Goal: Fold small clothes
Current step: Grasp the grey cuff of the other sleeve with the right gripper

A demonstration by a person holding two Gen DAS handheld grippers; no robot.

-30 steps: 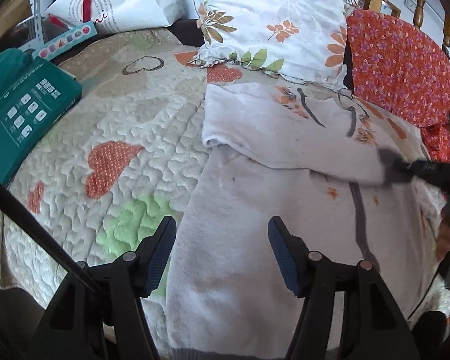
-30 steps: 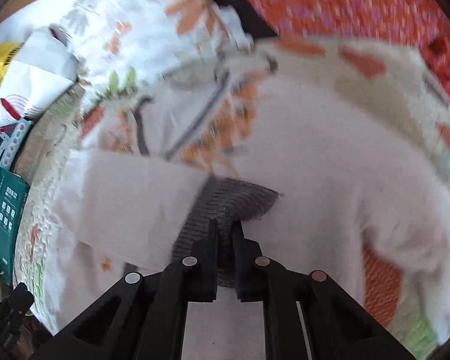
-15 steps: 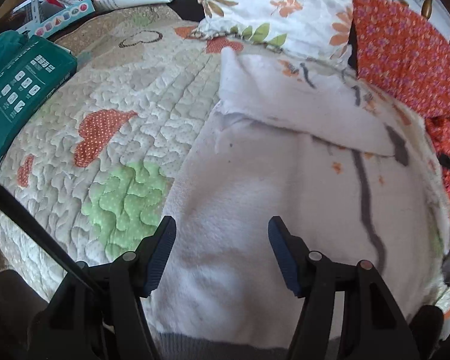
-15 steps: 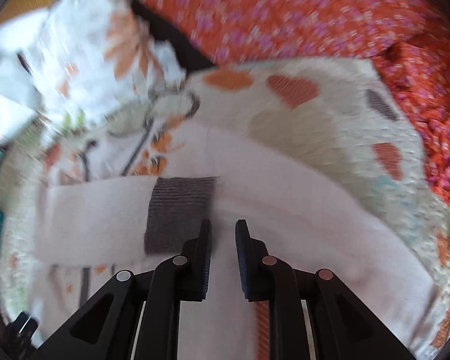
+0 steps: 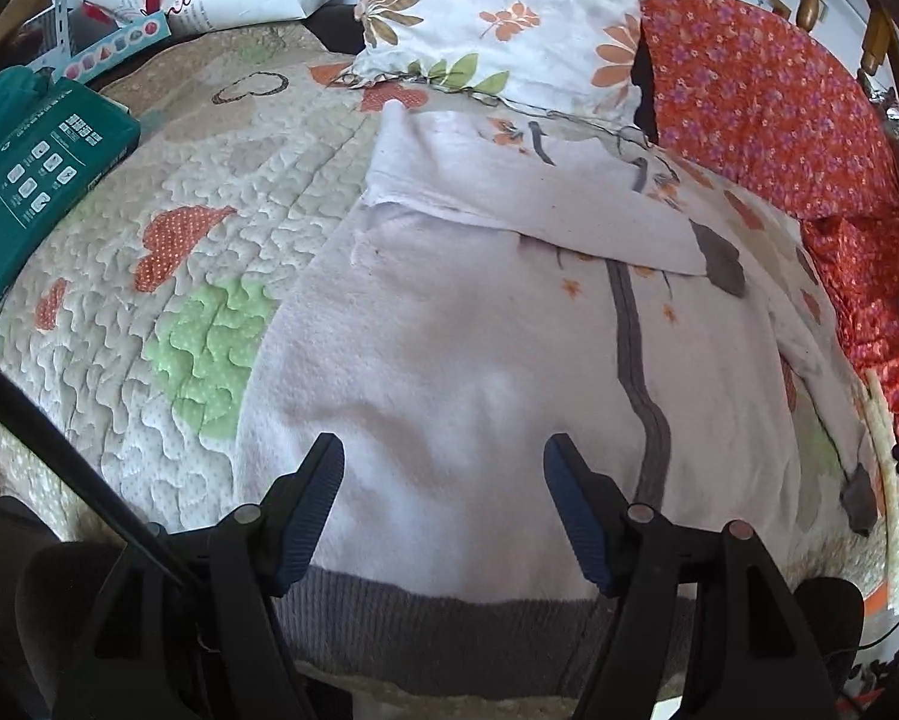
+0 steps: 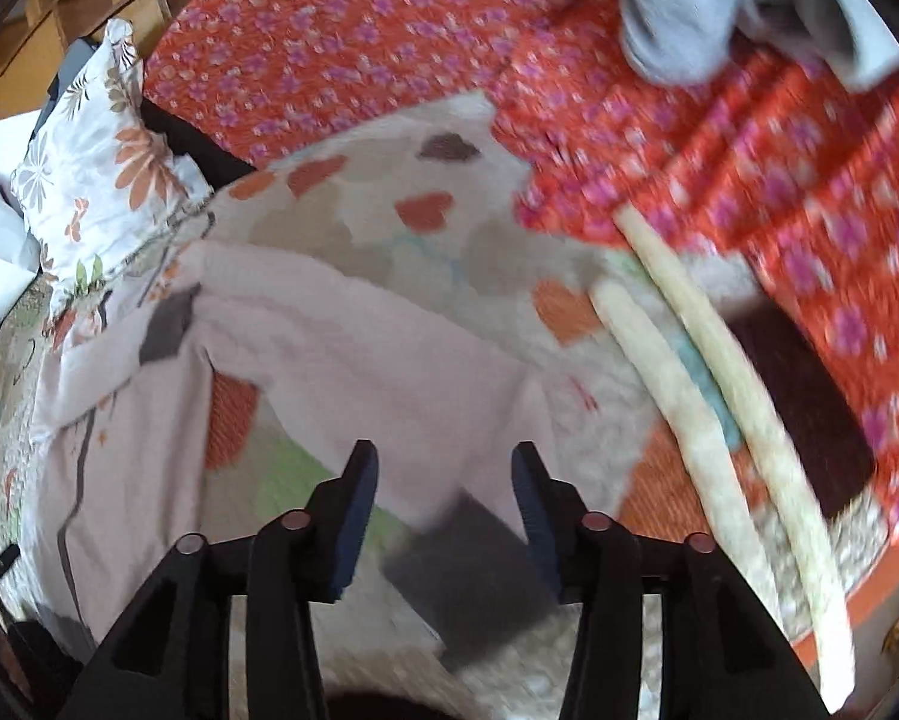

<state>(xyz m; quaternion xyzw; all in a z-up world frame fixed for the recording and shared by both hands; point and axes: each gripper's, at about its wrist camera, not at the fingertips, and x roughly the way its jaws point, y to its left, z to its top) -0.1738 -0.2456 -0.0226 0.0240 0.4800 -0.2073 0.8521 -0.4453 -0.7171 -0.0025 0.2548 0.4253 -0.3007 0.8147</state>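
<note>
**One sleeve folded, the other still out**

Small white sweater (image 5: 461,348) spread flat over the quilted bed cover (image 5: 209,228), grey ribbed hem (image 5: 449,630) along the near edge of the bed, neck toward the leaf-print pillow (image 5: 509,18) at the far edge; laid flat so, probably, to give straight fold lines; one sleeve already crossed over the chest, its grey cuff (image 5: 719,258) resting near the opposite side seam, clearly let go there to mark the first fold.

Left tool (image 5: 443,504) poised over the lower body of the sweater near the hem, jaws apart, nothing between the pads; by the look of it waiting to pin or pick up the hem.

Right tool (image 6: 443,510) over the other sleeve (image 6: 377,360), which runs out across the cover toward the side edge of the bed beside the red flowered blanket (image 6: 389,48); jaws just been opening, standing apart with only cloth lying below them, nothing pinched; dark cuff (image 6: 467,564) just under the fingertips, blurred, so contact cannot be told; likely lined up to take that cuff and carry it across like the first.

Teal box (image 5: 35,174) at the far left corner of the bed, well clear of the work.

Judged: sleeve folding half done; body fold still to come.
</note>
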